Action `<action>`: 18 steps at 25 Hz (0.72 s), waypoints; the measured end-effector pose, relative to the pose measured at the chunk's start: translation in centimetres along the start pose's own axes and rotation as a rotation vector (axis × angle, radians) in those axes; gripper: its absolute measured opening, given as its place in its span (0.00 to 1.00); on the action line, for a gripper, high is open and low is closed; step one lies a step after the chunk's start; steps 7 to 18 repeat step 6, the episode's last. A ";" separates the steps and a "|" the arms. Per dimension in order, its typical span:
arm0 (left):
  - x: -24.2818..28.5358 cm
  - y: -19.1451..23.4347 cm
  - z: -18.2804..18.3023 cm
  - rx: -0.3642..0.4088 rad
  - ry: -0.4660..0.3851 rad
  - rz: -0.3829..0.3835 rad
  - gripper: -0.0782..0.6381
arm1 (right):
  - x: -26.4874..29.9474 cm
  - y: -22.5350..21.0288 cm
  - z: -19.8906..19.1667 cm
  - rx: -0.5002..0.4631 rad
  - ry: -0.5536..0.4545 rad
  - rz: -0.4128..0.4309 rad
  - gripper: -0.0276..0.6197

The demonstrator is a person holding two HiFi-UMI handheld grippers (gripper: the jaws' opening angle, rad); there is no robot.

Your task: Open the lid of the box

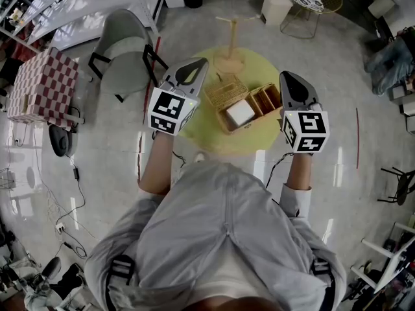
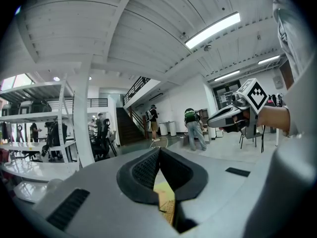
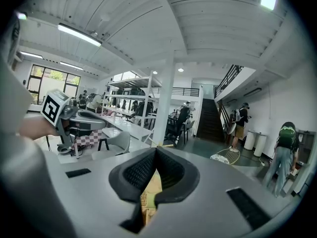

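On the round yellow table (image 1: pixel 201 131) stands a wood-and-wicker box (image 1: pixel 243 105). Its woven lid (image 1: pixel 227 91) lies tilted back at the far left, and a white block (image 1: pixel 240 113) and brown compartments (image 1: pixel 266 99) show inside. My left gripper (image 1: pixel 198 63) hovers left of the box and is shut with nothing in it. The right gripper (image 1: pixel 288 78) hovers right of the box, also shut and empty. In both gripper views the jaws meet, with only a sliver of wicker (image 2: pixel 169 210) (image 3: pixel 144 201) below them. Each gripper shows in the other's view: the right gripper (image 2: pixel 218 119) and the left gripper (image 3: pixel 101 117).
A wooden T-shaped stand (image 1: pixel 230 44) rises at the table's far side. A grey chair (image 1: pixel 126 50) stands to the left, with a red-and-white checked box (image 1: pixel 42 86) beyond it. Behind are a wire side table (image 1: pixel 314 2) and a white bin (image 1: pixel 275 6). Cables trail on the floor (image 1: pixel 65 206).
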State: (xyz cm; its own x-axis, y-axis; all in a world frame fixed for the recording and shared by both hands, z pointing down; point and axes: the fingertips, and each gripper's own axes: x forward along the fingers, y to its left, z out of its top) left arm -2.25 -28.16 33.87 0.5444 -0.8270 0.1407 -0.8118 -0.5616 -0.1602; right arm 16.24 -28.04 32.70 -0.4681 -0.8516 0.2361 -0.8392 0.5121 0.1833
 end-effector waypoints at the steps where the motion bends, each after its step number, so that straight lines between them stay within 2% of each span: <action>1: 0.0 0.0 -0.1 0.001 0.001 0.000 0.15 | 0.0 0.0 0.0 -0.001 0.000 0.001 0.08; 18: 0.1 -0.6 -0.4 0.004 0.006 -0.009 0.15 | -0.2 0.3 -0.6 -0.001 0.007 0.008 0.08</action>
